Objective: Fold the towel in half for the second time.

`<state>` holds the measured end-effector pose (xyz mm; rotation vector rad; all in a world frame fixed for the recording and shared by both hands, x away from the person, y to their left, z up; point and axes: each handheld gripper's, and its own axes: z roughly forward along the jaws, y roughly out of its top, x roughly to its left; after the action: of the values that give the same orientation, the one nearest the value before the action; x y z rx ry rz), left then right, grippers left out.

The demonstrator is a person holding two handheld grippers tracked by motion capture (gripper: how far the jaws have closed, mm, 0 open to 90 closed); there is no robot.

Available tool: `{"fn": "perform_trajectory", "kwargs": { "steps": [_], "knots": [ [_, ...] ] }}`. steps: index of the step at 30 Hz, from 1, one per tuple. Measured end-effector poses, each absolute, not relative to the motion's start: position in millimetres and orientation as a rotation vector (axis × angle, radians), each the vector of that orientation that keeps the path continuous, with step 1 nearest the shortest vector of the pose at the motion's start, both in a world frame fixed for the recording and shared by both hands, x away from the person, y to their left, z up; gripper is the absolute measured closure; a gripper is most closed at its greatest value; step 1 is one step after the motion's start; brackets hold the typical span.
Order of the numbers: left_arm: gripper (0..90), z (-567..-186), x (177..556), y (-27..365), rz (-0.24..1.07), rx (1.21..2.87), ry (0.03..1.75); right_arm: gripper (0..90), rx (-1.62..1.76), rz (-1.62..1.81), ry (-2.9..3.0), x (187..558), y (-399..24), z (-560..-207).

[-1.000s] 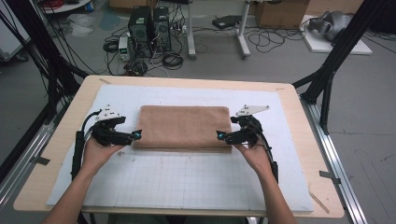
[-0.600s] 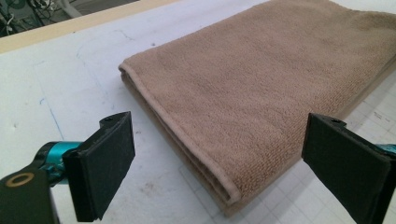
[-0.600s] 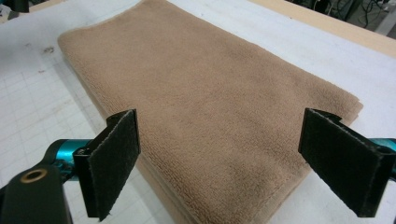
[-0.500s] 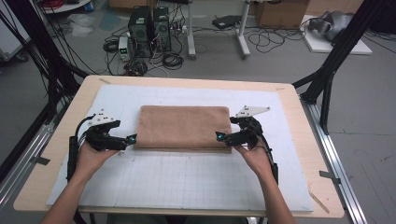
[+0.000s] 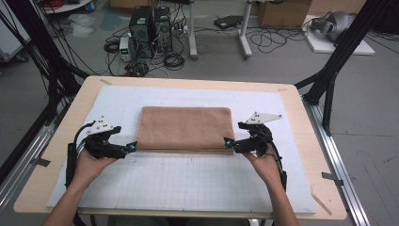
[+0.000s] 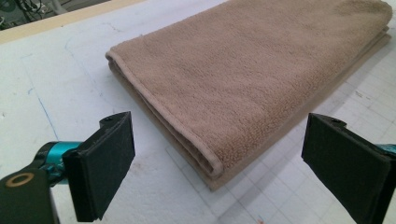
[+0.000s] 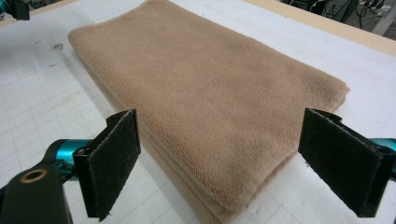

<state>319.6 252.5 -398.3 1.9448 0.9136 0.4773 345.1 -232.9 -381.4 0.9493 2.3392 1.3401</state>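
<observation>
Brown towel (image 5: 184,129) lay folded between both tongs — left gripper (image 5: 132,147) and right gripper (image 5: 227,142) gaped wide at its near corners, probably lined up to pinch them.

A folded towel (image 5: 184,129) lay on a mat (image 5: 188,188) that covered most of the tabletop (image 5: 310,141), nearer its far edge. The left hand-held gripper (image 5: 133,147) sat just beside the towel's near left corner, the right hand-held gripper (image 5: 227,142) at its near right corner. Behind the tabletop, computer cases (image 5: 150,23) stood on the floor among cables.
</observation>
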Motion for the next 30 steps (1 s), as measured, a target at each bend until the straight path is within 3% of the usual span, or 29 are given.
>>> {"fn": "perform_trajectory", "kwargs": {
  "steps": [30],
  "knots": [
    [6.8, -402.3, 286.5, 265.3, 0.451, 1.913, 0.899, 11.6, 0.953, 1.360, 2.283, 304.5, -262.1, -389.0]
  ]
}}
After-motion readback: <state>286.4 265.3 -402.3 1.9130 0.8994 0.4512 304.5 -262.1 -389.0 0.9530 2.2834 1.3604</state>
